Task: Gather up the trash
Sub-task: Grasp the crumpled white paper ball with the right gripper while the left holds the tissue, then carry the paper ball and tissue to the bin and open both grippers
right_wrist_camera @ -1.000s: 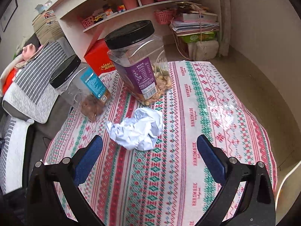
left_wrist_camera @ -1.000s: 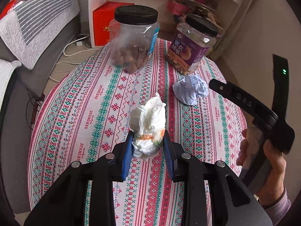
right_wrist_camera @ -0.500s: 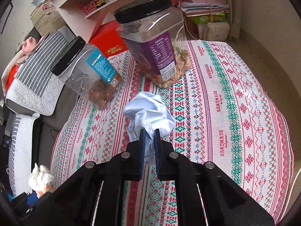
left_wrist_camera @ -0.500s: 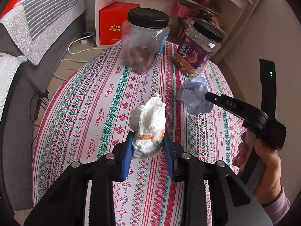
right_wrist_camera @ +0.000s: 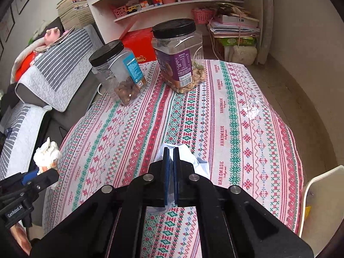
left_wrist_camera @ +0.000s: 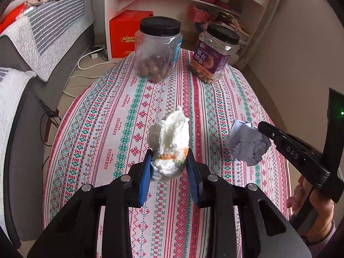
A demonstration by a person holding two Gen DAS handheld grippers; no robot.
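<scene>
Carrying: two wads of trash held clear of the bench (left_wrist_camera: 120, 116), one in each gripper, with no bin in either view.
Left gripper (left_wrist_camera: 168, 167): its jaws are clamped around the lower half of the white tissue wad (left_wrist_camera: 168, 142), which stands up between the blue pads; the wad hangs above the patterned cloth near the front middle of the bench.
Right gripper (right_wrist_camera: 169, 172): its jaws are pressed almost together on a thin fold of the pale blue crumpled paper (right_wrist_camera: 182, 154); the left wrist view shows most of that paper bulging free beyond the tips, off the cloth, toward the right edge of the bench.
Weak point: the paper looks pinched by a small edge only, so it could tear or slip if swung fast.
Doing it well: probably best to keep both grips firm and steady, carry at an even pace and avoid tilting the right gripper so that the loose bulk drags on the fold.
Obstacles: the nut jar (left_wrist_camera: 158, 49) and the purple-label jar (left_wrist_camera: 215, 53) stand at the far end, well apart from both wads; a path away from them seems safest.
Left to do: find the bin, then release over it.
</scene>
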